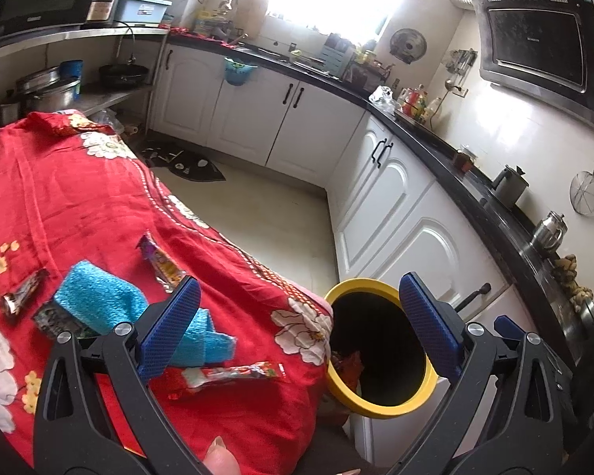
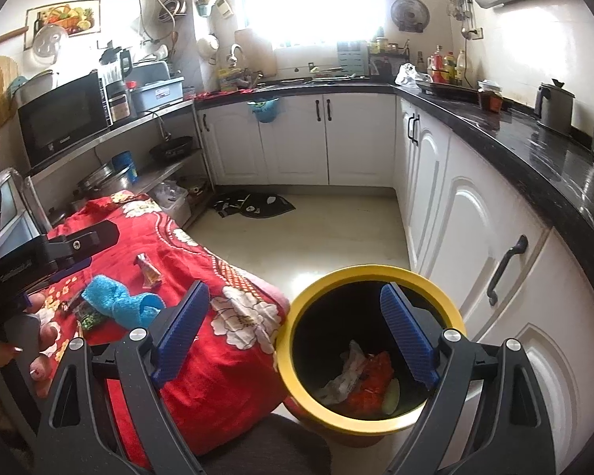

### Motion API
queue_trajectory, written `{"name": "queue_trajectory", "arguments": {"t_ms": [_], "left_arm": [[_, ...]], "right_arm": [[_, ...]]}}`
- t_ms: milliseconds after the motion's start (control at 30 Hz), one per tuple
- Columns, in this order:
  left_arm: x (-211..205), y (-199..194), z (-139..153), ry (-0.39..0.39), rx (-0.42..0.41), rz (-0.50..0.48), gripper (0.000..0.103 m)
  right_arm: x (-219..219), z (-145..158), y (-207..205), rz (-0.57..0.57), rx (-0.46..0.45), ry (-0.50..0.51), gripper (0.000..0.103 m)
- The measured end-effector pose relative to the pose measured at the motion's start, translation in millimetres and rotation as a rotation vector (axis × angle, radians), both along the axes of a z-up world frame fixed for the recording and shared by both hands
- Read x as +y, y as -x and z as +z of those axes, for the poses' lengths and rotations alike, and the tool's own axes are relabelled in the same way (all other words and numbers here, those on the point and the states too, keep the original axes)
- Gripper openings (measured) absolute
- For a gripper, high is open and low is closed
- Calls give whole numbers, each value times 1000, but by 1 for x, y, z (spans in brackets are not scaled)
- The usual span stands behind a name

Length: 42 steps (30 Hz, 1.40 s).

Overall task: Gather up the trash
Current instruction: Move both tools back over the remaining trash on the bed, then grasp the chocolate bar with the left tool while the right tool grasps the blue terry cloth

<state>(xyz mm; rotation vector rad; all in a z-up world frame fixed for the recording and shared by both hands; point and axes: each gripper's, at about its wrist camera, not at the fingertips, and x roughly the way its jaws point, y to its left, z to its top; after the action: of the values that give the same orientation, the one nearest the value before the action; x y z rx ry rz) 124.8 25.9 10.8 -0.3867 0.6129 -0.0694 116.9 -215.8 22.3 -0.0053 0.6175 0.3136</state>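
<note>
Under the blue cloth [image 1: 99, 297], a dark wrapper [image 1: 53, 318] lies half hidden.

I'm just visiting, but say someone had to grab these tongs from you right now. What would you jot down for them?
Left tongs: open, holding nothing, above the table edge.
Right tongs: open, holding nothing, by the bin.
Yellow-rimmed bin: on the floor beside the table; already holds a few wrappers.
Left on the red floral cloth: orange wrapper, dark wrapper, red wrapper at the near edge, a dark packet partly under the blue cloth.
Next: probably the red wrapper, it looks closest.
</note>
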Motion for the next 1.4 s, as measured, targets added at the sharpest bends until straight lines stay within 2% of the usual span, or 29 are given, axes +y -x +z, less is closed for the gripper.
{"name": "queue_trajectory", "arguments": {"t_ms": [367,833,1400], "left_arm": [[23,10,-3,-6,6,53,92],[77,28,-6,-10,13,184,92],[152,48,-24,-10,60,361,92]], "right_arm": [[28,-2,1,79,9,7,86],[80,-10,4,227,40,19,86],[144,-42,-15,380,130,78,86]]}}
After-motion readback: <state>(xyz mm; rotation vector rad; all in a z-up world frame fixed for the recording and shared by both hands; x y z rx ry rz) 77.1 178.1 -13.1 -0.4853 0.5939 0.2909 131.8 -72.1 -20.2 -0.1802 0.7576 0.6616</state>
